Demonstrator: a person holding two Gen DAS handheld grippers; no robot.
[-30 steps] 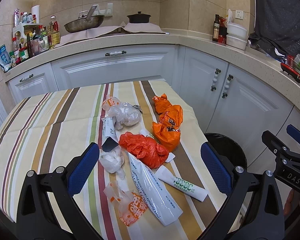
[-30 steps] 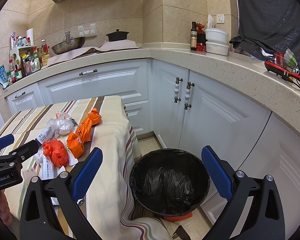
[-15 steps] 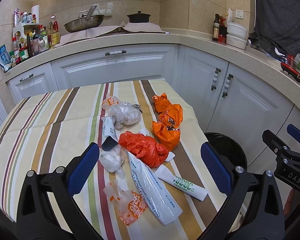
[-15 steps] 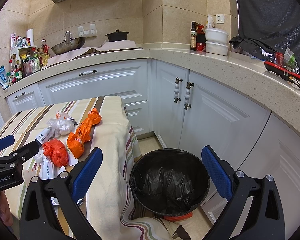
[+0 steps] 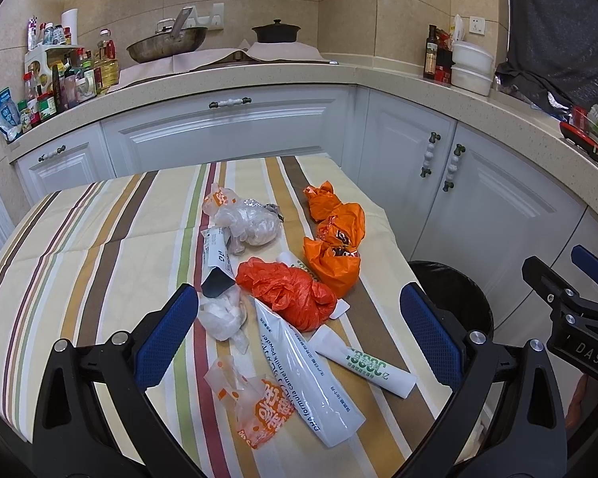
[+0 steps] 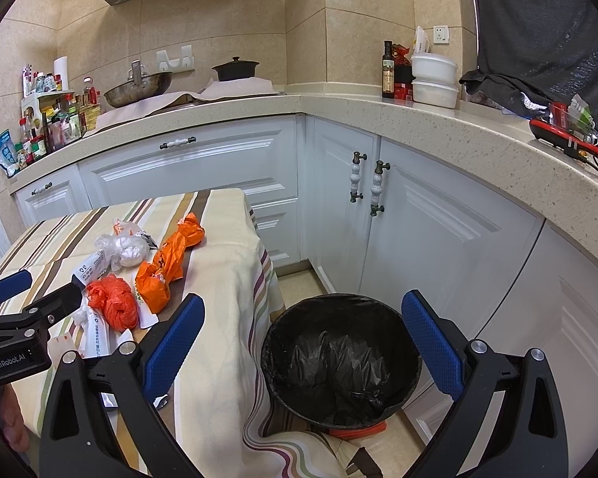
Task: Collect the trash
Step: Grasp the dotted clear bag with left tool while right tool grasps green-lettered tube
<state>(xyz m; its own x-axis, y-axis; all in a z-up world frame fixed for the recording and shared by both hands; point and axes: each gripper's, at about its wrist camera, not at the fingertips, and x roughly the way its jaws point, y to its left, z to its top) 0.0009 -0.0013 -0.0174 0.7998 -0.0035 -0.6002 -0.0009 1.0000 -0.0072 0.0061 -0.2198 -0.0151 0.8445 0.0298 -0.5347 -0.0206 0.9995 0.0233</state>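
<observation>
Overhead, the left gripper [image 5: 299, 334] hangs above the near half of the striped tablecloth [image 5: 99, 239], jaws spread wide and holding nothing; between its blue pads [image 5: 167, 330] lie a clear bag of white scraps [image 5: 223, 314], a crumpled red-orange plastic bag [image 5: 287, 294], a white milk-powder pouch [image 5: 307, 374] and a white tube with green print [image 5: 362, 362]; nearer the camera sits a clear bag with orange lettering [image 5: 255, 402], and farther back a clear bag of tissue [image 5: 247, 223] and a twisted orange bag [image 5: 335, 247]; to the right, the right gripper [image 6: 303, 350] is poised over the round bin [image 6: 339, 362] on the floor beside the table, jaws equally wide and empty; the bin holds only its black liner; something orange beneath it is mostly hidden.
</observation>
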